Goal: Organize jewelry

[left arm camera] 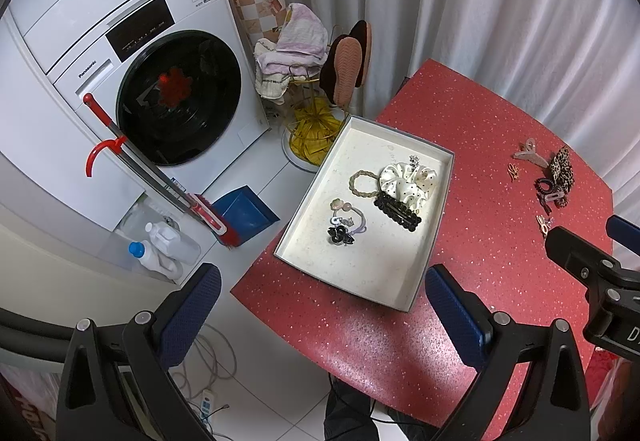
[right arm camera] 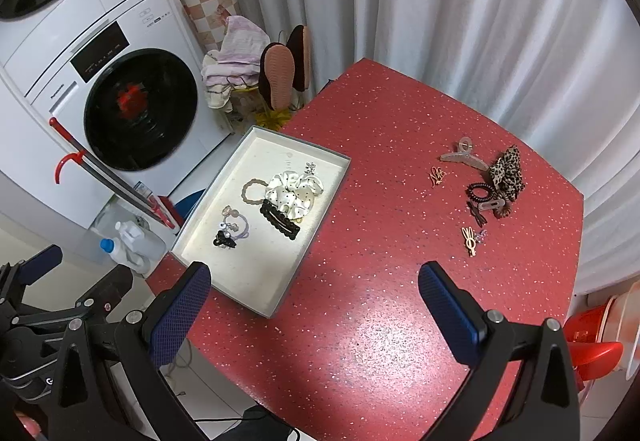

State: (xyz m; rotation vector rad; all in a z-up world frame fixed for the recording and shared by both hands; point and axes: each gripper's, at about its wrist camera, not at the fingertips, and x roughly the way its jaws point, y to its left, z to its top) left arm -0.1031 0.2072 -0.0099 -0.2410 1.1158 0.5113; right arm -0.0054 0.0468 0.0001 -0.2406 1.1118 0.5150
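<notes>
Two small things stay hard to read: a tiny sparkly piece (right arm camera: 482, 235) beside the gold clip (right arm camera: 469, 241), and a small clip (right arm camera: 310, 167) at the white scrunchie's (right arm camera: 294, 190) far edge. The tray's (right arm camera: 256, 307) left side hangs past the desk (right arm camera: 380, 341) edge, and each tool is cut off at the picture's bottom.

The left tool (left arm camera: 322, 305) hovers above the tray's near end with its fingers wide apart and nothing between them. The right tool (right arm camera: 314, 305) hovers over bare desk just right of the tray, also spread wide and holding nothing.

Inside the tray lie the white dotted scrunchie, a beige braided tie (right arm camera: 254, 191) touching it, a black beaded clip (right arm camera: 280, 224) just in front, and a bunch of small ties (right arm camera: 231, 231) with a black bow. Well apart on the desk's right side sit a clear claw clip (right arm camera: 464, 155), a leopard scrunchie (right arm camera: 507, 169), a dark coil tie (right arm camera: 480, 192), a pale snap clip (right arm camera: 491, 205), a small orange clip (right arm camera: 437, 175) and the gold clip
</notes>
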